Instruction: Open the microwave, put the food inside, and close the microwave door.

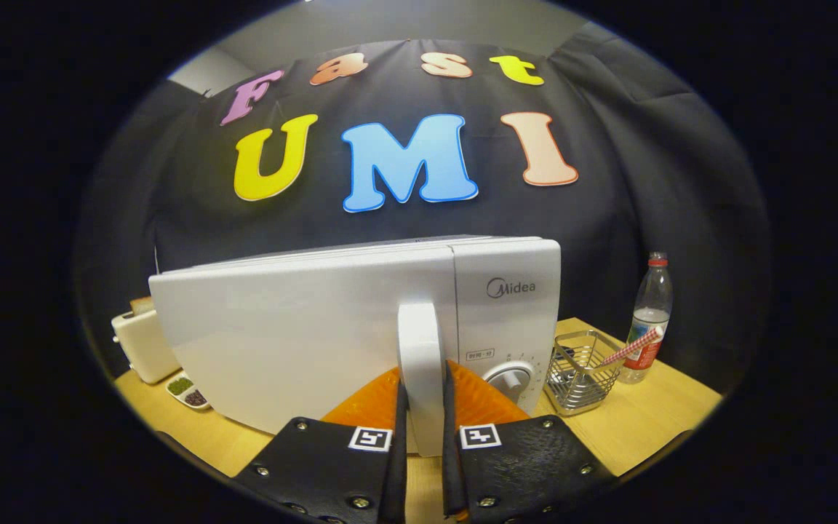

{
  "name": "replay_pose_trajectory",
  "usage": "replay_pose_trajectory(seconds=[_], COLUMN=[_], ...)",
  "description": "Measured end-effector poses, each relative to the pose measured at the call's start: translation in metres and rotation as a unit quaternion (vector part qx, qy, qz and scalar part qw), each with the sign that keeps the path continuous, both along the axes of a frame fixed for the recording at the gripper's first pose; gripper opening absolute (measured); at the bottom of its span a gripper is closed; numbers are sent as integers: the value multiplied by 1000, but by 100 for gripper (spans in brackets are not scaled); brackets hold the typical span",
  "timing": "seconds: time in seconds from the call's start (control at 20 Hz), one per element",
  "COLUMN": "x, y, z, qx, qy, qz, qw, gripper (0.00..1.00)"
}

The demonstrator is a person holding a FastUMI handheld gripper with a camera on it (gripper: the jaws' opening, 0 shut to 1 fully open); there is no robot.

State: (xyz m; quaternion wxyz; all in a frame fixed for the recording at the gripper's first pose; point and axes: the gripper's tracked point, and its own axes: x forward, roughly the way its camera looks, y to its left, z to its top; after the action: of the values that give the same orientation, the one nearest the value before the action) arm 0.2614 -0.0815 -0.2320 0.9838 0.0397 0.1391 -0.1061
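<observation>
A white microwave stands on a wooden table, and it serves as the landmark here. Its door is swung partly out from the body, so the door's front face angles toward the camera. A white upright handle sits at the door's free edge, next to the control panel with its round dial.

The gripper is right in front of the microwave, with its two fingers pressed against the handle from either side, pinching it. The handle's lower part runs down between the fingers.

Something orange shows just behind the fingers, low in front of the microwave and under the dial; whether it is the food or a part of the tool cannot be told from here.

To the microwave's left, partly hidden by the door, stands a cream toaster with a slice of bread sticking up from its top. Just in front of the toaster, near the door's lower left corner, lies a small white dish with two compartments, one holding green bits and one holding dark bits.

To the microwave's right, near the control panel, stands a wire basket. A red-and-white striped straw leans out of it toward a clear plastic bottle with a red cap, which stands upright just beyond the basket.
</observation>
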Motion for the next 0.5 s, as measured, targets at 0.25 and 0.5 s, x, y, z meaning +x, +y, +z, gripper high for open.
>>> replay_pose_trajectory(seconds=[0.25, 0.5], x=[-3, -12], y=[3, 7], z=[-1, 1], qx=[38, 40], qy=[8, 6], qz=[2, 0], qw=[999, 999], gripper=[20, 10])
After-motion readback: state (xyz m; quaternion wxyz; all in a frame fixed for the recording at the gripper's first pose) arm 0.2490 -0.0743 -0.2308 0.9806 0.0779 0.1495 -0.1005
